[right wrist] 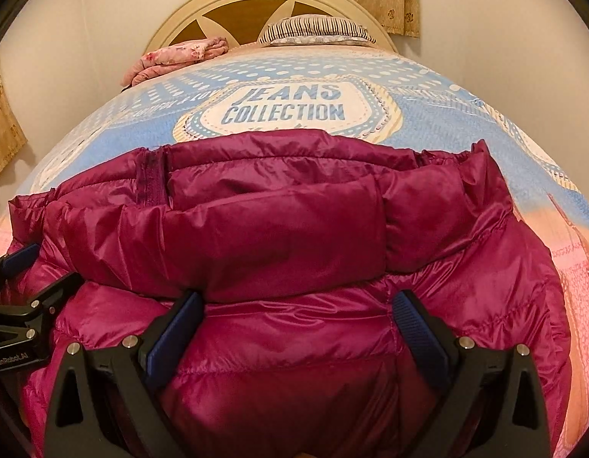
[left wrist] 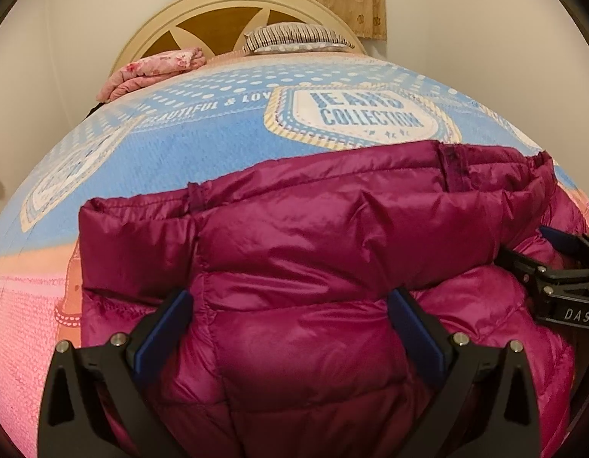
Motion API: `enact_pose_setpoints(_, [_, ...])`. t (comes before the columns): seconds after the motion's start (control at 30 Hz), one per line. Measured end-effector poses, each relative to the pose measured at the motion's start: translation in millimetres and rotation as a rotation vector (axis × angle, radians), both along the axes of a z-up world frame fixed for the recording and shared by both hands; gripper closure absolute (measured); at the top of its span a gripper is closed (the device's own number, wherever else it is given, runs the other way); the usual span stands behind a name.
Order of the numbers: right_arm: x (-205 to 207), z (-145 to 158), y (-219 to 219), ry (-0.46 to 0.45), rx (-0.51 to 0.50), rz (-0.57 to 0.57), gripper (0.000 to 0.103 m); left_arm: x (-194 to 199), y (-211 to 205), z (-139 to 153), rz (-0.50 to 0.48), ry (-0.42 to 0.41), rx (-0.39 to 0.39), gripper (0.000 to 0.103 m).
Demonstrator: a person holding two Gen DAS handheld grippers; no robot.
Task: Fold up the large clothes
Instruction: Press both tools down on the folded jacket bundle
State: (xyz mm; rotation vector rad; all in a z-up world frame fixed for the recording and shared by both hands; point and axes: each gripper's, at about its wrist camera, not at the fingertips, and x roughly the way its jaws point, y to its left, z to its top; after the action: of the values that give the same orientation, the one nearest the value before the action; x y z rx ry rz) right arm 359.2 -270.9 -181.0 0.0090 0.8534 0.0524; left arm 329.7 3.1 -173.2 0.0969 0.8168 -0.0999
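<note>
A magenta puffer jacket [left wrist: 313,252] lies folded in layers on the bed near its foot, also in the right wrist view [right wrist: 294,236]. My left gripper [left wrist: 290,297] hangs open just over its near left part, jaws wide, with puffy fabric between the blue pads. My right gripper [right wrist: 298,301] is open the same way over the near right part. The right gripper shows at the right edge of the left wrist view [left wrist: 554,263]. The left gripper shows at the left edge of the right wrist view [right wrist: 23,278].
The bed cover [left wrist: 218,129] is blue with "JEANS COLLECTION" print, pink toward the foot. A folded pink blanket [left wrist: 153,70] and a striped pillow [left wrist: 294,38] lie by the cream headboard [right wrist: 256,4]. Curtains hang behind; walls flank the bed.
</note>
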Motion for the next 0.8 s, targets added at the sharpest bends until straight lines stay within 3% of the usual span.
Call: enact_pose_setpoints(0.8, [6.2, -5.7, 8.1, 0.037, -0.055, -0.003, 0.001, 4.1, -1.3, -3.7, -0.004, 0.022, 0.007, 0.000])
